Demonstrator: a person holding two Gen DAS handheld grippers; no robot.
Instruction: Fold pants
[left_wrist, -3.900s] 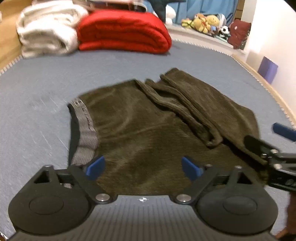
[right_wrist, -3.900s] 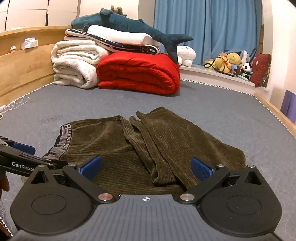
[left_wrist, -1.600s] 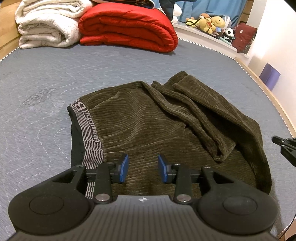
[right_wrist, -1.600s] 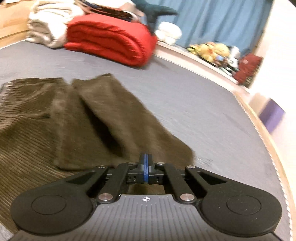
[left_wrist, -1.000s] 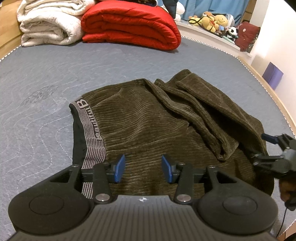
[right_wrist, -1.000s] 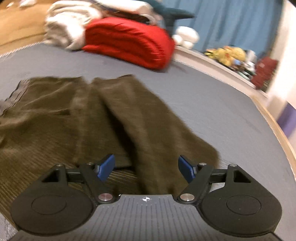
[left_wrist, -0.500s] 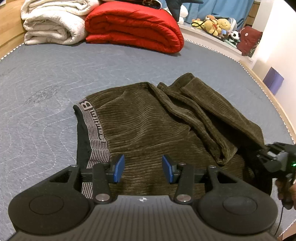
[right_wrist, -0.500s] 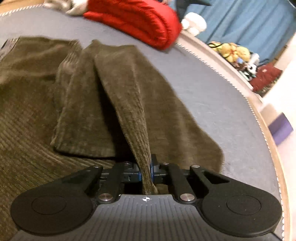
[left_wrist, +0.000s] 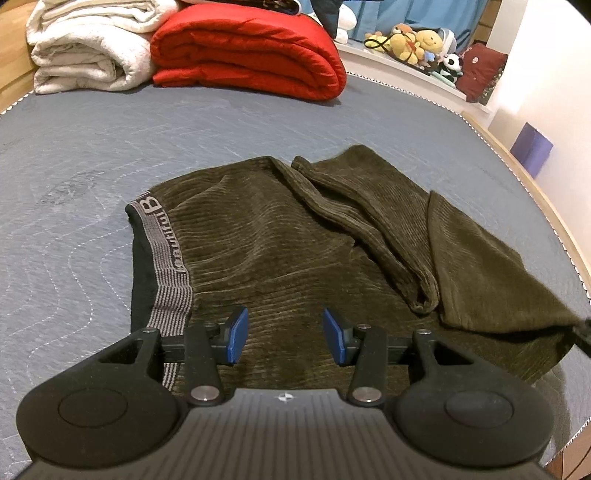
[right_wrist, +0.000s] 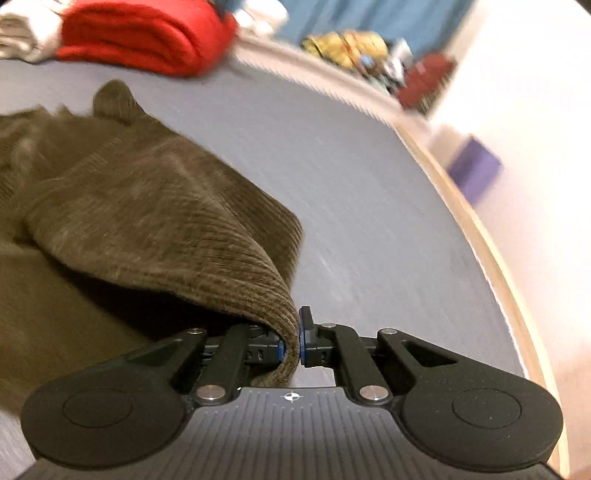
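- Since a second ago the right gripper (right_wrist: 291, 345) has gone from spread wide above the cloth to clamped on a corner of the pants (left_wrist: 295, 240), and that corner now hangs lifted off the layer beneath it.
- One pair of olive corduroy pants lies on the grey quilted bed (left_wrist: 92, 155), roughly in its middle, with one grey lettered waistband (left_wrist: 166, 258) at the left edge in the left wrist view.
- Two leg sections show in the left wrist view: one rumpled into a ridge down the middle, the other raised at its near right corner.
- Left gripper (left_wrist: 283, 335) hovers just above the near edge of the pants beside the waistband; its two blue pads (left_wrist: 236, 334) stand apart with nothing pinched between them.
- Right gripper's two pads press a fold of the corduroy between them; this view is blurred.
- At the far end of the bed sit two folded bundles side by side: one red blanket (left_wrist: 247, 48) and one white blanket (left_wrist: 88, 44).
- One heap of plush toys (left_wrist: 410, 40) sits on the ledge behind; their number cannot be counted.
- One purple box (left_wrist: 532, 149) stands by the wall on the right.
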